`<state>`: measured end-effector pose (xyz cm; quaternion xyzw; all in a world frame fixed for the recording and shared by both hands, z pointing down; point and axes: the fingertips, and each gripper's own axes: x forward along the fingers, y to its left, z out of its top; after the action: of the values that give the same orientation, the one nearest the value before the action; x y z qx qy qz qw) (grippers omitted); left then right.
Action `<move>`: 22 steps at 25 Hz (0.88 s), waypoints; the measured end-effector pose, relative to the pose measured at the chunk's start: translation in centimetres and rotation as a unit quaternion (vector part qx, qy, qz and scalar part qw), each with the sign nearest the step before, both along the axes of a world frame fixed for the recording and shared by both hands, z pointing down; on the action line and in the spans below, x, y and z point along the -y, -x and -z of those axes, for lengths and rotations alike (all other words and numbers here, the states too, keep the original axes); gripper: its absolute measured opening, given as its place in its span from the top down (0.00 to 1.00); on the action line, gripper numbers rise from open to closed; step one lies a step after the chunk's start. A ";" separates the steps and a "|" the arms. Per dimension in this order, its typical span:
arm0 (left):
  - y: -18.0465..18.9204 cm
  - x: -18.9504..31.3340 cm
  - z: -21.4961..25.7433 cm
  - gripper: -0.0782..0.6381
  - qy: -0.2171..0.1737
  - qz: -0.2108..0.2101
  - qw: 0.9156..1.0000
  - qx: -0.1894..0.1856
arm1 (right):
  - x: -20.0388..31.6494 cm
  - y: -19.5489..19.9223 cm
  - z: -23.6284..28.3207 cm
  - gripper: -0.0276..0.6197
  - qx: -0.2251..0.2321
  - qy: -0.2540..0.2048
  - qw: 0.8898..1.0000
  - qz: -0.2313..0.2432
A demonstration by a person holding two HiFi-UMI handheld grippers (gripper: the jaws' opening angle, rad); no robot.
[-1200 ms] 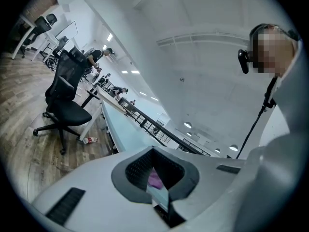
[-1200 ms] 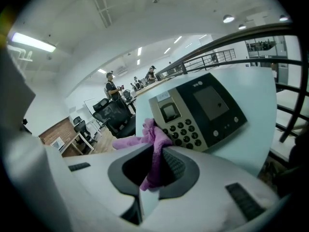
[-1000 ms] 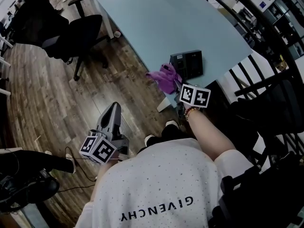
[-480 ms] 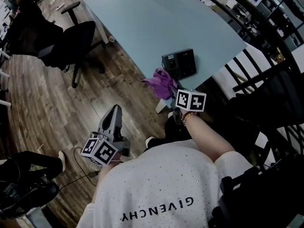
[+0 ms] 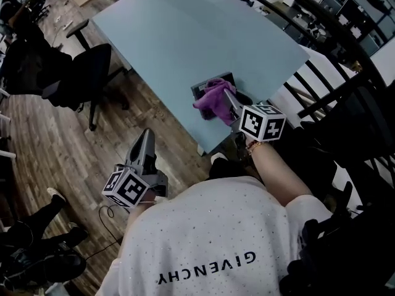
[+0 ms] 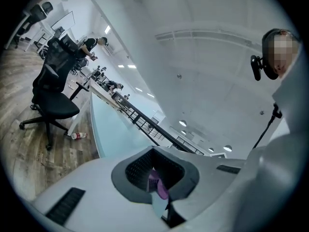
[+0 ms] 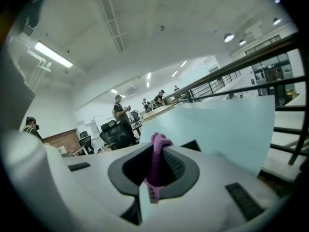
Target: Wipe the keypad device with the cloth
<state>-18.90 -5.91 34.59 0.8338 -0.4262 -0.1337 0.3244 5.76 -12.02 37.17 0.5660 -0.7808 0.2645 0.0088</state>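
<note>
At the far left stood a black office chair (image 5: 86,73) on the wood floor, well apart from the work. Next came our left gripper (image 5: 148,139), hanging low beside the light blue table (image 5: 185,36) and off it altogether. In the left gripper view (image 6: 159,197) its jaws were drawn together on nothing, with only a sliver of purple showing far beyond them. It took no part in the job at this point.

Further right, near the table's near corner, lay the dark keypad device (image 5: 207,84). The purple cloth (image 5: 211,100) was bunched on top of it and covered most of its face. Our right gripper (image 5: 231,103) reached in from the table edge, its jaws clamped on a fold of that cloth (image 7: 157,163), as the right gripper view (image 7: 152,187) made plain.

We judged the wiping step to be just under way: cloth on the device, strokes to come. The next move called for dragging the cloth flat across the keys with light downward pressure. As nothing steadied the device, it might slide toward the edge. The bunched cloth could also ride over the keys without cleaning them. At the right a black railing (image 5: 333,85) ran close by the table, leaving that arm little room.
</note>
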 end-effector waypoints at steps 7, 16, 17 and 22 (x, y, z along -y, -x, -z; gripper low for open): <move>-2.3 5.1 1.9 0.89 -0.006 0.044 0.999 0.002 | 5.6 -9.3 4.5 0.92 -0.066 -0.062 0.995 -0.042; -8.3 10.3 -0.9 0.89 0.033 0.050 0.998 0.023 | 9.9 -10.9 -2.1 0.92 -0.090 0.005 0.994 0.069; -9.0 10.8 -1.0 0.89 0.037 0.051 0.998 0.026 | 9.9 -10.1 -2.7 0.92 -0.087 0.010 0.991 0.100; -11.2 13.0 -1.4 0.89 0.044 0.058 0.997 0.040 | 8.4 -6.9 -5.2 0.91 -0.085 0.026 0.972 0.217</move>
<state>-7.74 -18.92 36.02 0.7972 -0.4921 -0.1004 0.3349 12.64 -20.40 42.40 0.4029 -0.8744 0.2272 0.1469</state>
